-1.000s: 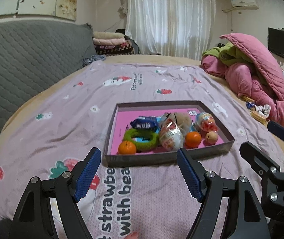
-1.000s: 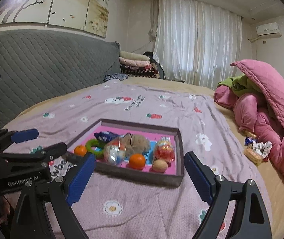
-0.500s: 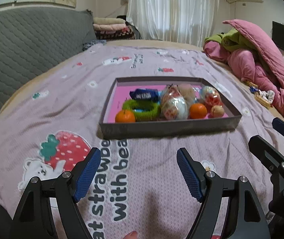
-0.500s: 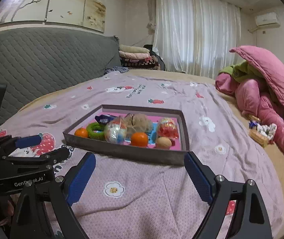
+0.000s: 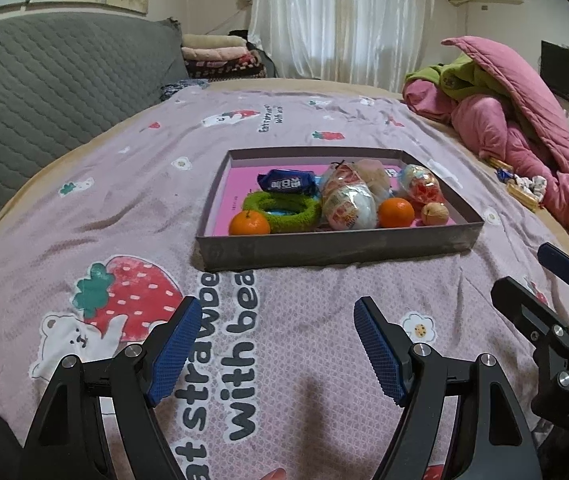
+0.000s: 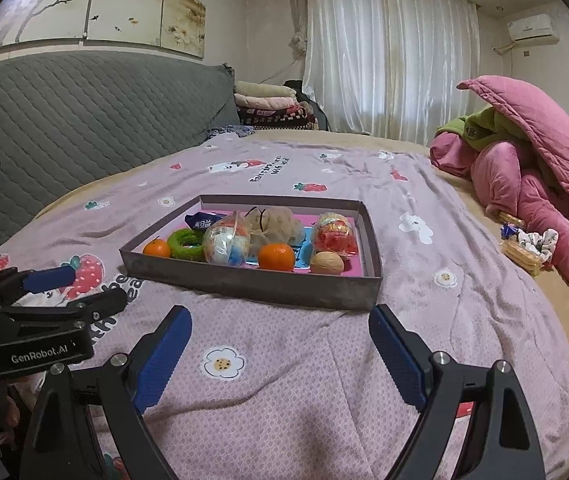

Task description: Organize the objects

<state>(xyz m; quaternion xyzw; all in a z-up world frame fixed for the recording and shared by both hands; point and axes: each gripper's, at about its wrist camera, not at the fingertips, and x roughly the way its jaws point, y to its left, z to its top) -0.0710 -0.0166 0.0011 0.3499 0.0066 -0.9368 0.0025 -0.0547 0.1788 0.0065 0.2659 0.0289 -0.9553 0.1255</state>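
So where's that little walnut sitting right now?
The walnut lies in the grey tray on the bed, at its near right corner in both views, just right of an orange.

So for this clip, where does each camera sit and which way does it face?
Left wrist: on the left gripper, looking forward and down over the bedspread at the tray; its open fingers and the right gripper at the right edge show.
Right wrist: on the right gripper, facing the same tray; its open fingers and the left gripper at the left edge show.
Shared: tray, bedspread, curtain, pink quilt.
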